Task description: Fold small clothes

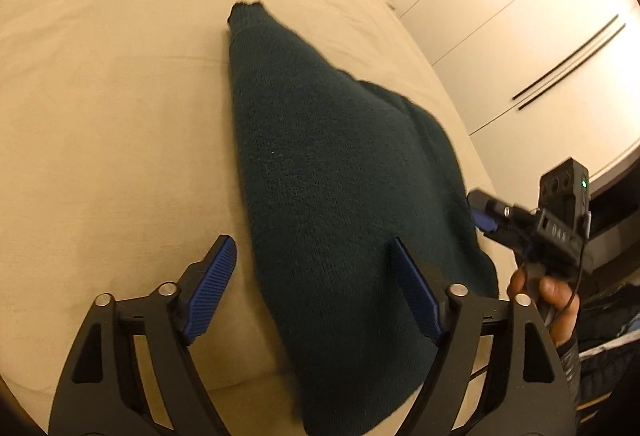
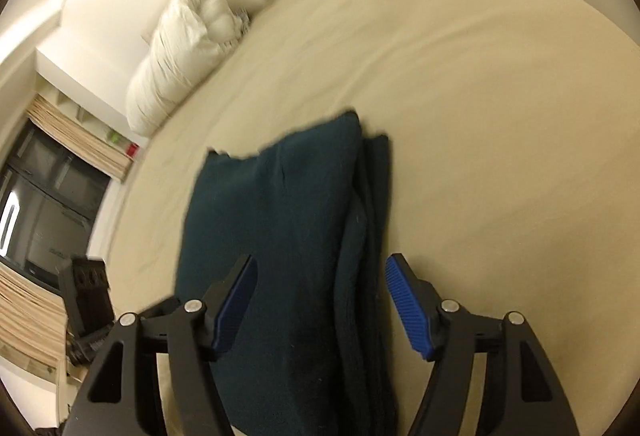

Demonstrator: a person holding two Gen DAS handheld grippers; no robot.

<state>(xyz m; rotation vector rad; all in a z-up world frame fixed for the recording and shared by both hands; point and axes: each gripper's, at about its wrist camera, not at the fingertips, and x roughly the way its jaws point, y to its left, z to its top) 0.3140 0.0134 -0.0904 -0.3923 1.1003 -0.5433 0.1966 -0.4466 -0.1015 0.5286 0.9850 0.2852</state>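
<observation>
A dark teal knitted garment [image 1: 332, 171] lies folded lengthwise on the cream bed sheet [image 1: 112, 107]. In the left wrist view my left gripper [image 1: 312, 242] stands open over the garment's near end: its left pad is above bare sheet and its right pad above the knit, neither pressing. A hand holds my right gripper [image 1: 482, 207] at the garment's right edge. In the right wrist view the garment [image 2: 280, 220] shows stacked layers along its right side. My right gripper [image 2: 322, 259] is open, with the cloth lying loose between its blue pads [image 2: 408, 304].
A white bundled duvet [image 2: 184, 51] lies at the far left of the bed beside the headboard. White wardrobe doors [image 1: 520, 15] stand past the bed's right edge. The left gripper's body [image 2: 86, 296] shows at the lower left. Bare sheet [image 2: 480, 115] surrounds the garment.
</observation>
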